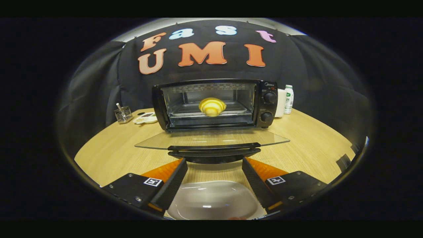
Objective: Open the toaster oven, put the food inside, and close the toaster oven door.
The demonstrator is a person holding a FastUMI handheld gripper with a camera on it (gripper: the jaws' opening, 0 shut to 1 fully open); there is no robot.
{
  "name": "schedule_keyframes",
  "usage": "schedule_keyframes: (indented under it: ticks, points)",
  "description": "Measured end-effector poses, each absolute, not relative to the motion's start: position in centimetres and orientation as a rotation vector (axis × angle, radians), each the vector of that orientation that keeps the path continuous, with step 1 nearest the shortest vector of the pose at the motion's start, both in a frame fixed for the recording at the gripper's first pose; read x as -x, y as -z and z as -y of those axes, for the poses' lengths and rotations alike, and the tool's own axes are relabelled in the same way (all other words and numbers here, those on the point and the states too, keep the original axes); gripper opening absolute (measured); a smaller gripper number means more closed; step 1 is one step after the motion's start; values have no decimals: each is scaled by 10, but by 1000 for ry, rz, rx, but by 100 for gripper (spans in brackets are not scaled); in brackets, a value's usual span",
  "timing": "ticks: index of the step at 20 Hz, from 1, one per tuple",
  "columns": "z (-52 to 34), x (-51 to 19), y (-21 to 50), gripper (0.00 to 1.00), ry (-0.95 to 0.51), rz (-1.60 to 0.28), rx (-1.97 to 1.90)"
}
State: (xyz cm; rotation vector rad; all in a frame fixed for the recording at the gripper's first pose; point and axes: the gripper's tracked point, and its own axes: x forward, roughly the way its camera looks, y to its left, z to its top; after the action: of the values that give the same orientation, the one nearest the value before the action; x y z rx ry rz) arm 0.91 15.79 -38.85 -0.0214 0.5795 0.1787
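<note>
Gripper (214,163) fingers spread wide, holding nothing, just short of the lowered glass door's handle (214,147). Pastry (212,106) sits on the oven rack beyond; closing likely next.

One toaster oven (214,104) stands on the one bench (307,145), with one glass door (211,138) lying open and one door handle (214,151). Two knobs (269,97) sit on the oven's panel. One piece of yellow food (212,106) is inside, on one tray (238,109). One white dish (213,200) lies between the two fingers (172,181) of the one tool (214,165), which are spread apart. Beside the oven: one bottle (288,99), one white cup (281,103), one wire holder (123,114), one small plate (146,118)
</note>
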Motion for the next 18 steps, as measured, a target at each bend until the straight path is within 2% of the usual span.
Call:
schedule_keyframes:
  ticks: [18]
  points:
    - [-179,-95,308,100,-192,-430,-84]
